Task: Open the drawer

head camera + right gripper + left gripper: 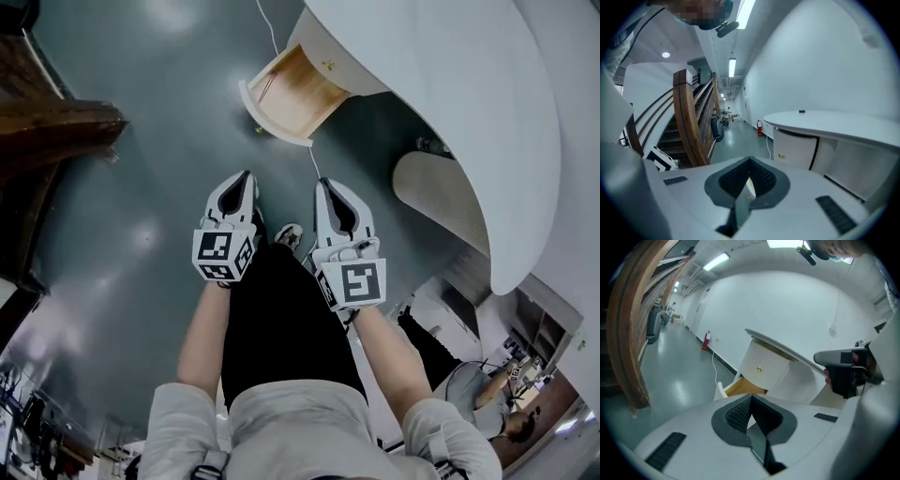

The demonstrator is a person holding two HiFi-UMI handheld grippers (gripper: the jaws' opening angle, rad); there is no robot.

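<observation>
The lower drawer (296,94) of the white curved desk (469,103) stands pulled out, its wooden inside showing. Both grippers hang in the air well short of it, side by side above the person's legs. My left gripper (247,176) is shut with nothing between its pads. My right gripper (323,185) is shut and empty too. In the left gripper view the open drawer (733,387) lies beyond the closed jaws, under a shut drawer front with a brass knob (760,369). The right gripper view shows that knob (781,156) on the desk (825,123).
A wooden staircase (56,122) rises at the left, its railing (689,122) close by. A white cable (269,30) runs over the grey floor to the desk. Another person (483,389) sits at lower right. A red fire extinguisher (705,340) stands by the wall.
</observation>
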